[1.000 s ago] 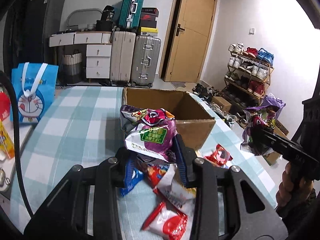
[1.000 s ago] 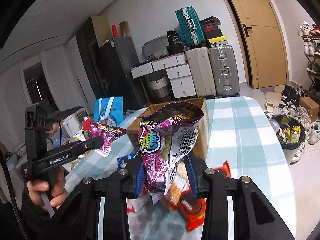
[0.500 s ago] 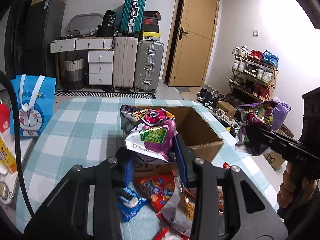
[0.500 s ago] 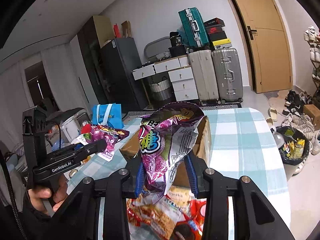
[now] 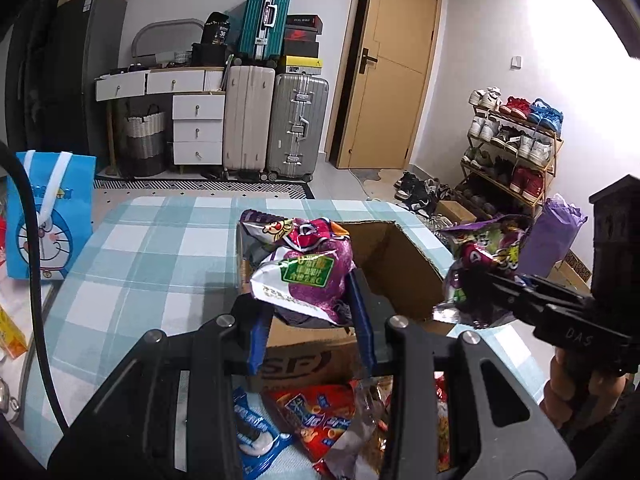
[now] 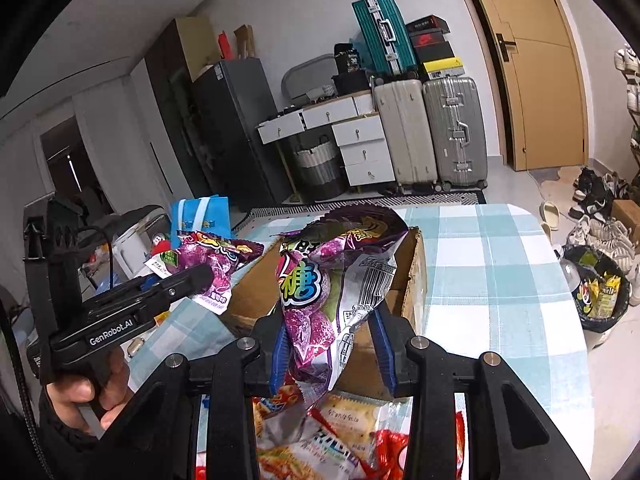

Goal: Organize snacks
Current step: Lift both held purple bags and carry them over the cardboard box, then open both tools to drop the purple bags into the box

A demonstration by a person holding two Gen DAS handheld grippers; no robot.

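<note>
Both purple snack bags now sit higher against the cardboard box (image 5: 400,268) than a second ago, with the box's open top spread below them in the left wrist view. One purple candy bag (image 5: 304,268) is pinched between the blue pads of the left gripper (image 5: 310,320), at the middle of that frame, in front of the box's near left corner. A second purple candy bag (image 6: 332,280) is clamped in the right gripper (image 6: 332,348), at the centre of the right wrist view, over the box's near wall. Loose snack packets (image 5: 320,416) lie on the table (image 5: 160,248) at the bottom of both frames, touching the box's front. At left stands a blue cartoon tote bag (image 5: 48,216).
</note>
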